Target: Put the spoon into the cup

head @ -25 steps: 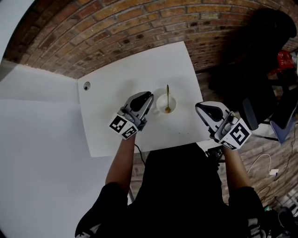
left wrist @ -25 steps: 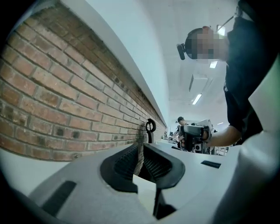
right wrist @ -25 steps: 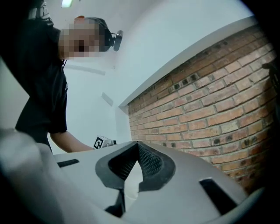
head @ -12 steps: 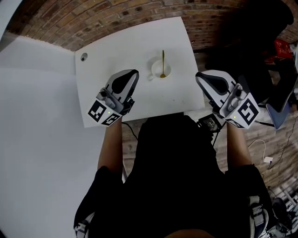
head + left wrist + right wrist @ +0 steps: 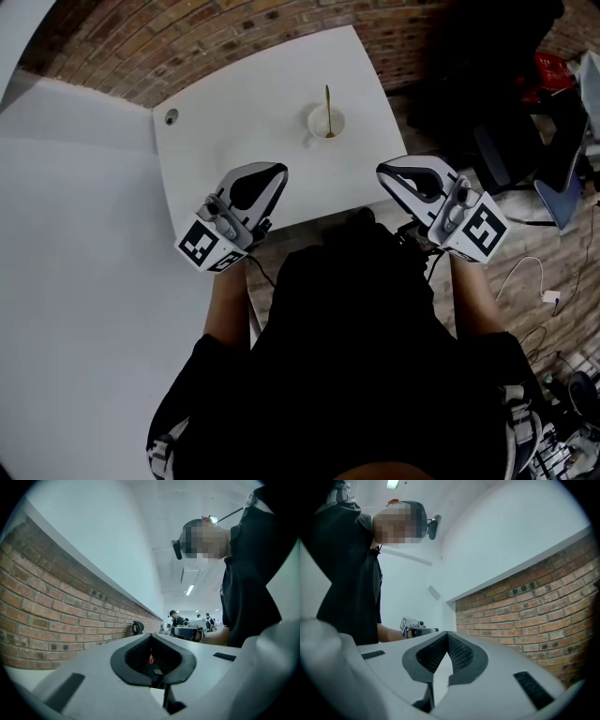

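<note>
A white cup (image 5: 325, 122) stands on the white table (image 5: 234, 112), right of its middle. A gold spoon (image 5: 327, 101) stands in the cup, its handle leaning over the far rim. My left gripper (image 5: 278, 169) hangs over the table's near edge, well short of the cup, jaws together and empty. My right gripper (image 5: 382, 172) is off the table's near right corner, also closed with nothing in it. Both gripper views point upward: the left gripper (image 5: 151, 637) and right gripper (image 5: 447, 634) show only brick wall, ceiling and the person, no cup.
A small round grommet (image 5: 171, 117) sits near the table's left edge. Brick surface runs behind the table. Dark chairs and bags (image 5: 497, 131) crowd the right side, with a red item (image 5: 553, 66) among them. White panel at left (image 5: 75, 234).
Both grippers have drawn back from the cup toward the body; the left one has left the cup's side. Cup and spoon have stayed put.
</note>
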`<state>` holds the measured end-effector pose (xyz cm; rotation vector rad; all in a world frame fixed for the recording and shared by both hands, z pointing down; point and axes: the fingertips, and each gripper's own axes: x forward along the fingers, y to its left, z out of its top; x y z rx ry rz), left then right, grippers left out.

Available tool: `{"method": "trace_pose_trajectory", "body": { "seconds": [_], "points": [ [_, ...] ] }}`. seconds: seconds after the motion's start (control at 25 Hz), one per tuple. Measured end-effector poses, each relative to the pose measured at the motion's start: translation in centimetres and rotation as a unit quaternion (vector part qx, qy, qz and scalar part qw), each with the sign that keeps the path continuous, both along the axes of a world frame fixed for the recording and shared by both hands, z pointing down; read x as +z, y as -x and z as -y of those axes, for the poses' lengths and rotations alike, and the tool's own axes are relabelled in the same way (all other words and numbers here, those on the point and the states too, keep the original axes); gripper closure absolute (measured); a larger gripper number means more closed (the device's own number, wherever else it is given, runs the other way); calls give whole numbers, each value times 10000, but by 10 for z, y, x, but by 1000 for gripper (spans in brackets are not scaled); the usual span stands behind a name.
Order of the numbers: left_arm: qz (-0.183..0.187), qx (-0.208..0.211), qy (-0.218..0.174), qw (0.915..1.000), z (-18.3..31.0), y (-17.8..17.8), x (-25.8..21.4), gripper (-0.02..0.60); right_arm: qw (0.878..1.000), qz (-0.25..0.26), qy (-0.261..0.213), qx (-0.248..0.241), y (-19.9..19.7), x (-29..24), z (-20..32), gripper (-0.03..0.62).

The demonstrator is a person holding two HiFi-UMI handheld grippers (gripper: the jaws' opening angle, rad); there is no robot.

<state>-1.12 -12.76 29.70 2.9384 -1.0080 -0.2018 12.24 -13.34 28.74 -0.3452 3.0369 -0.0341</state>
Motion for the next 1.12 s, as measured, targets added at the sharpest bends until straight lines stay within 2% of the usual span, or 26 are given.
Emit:
{"method": "trace_pose_trajectory", "body": {
  "seconds": [0.16, 0.32, 0.64, 0.84, 1.0, 1.12],
  "points": [
    [-139, 296, 139, 9994, -36, 15, 17, 565, 9992, -68, 136, 372, 23, 10, -32, 588],
    [-94, 475, 158, 9987, -83, 38, 24, 565, 9979, 111, 349, 526, 49, 8, -72, 588],
    [-353, 501, 361, 9975, -165, 86, 60, 565, 9957, -372, 616, 576, 97, 36, -165, 588],
    [-474, 805, 703, 9931, -211, 60, 84, 565, 9958, -646, 578, 286, 97, 52, -212, 588],
    [-371, 1193, 686, 9898, -251, 20, 75, 565, 9978, -525, 402, -85, 85, 43, -243, 588],
    [-290, 1227, 697, 9896, -271, 0, 63, 565, 9968, -663, 385, -219, 70, 42, -264, 588]
  ]
}}
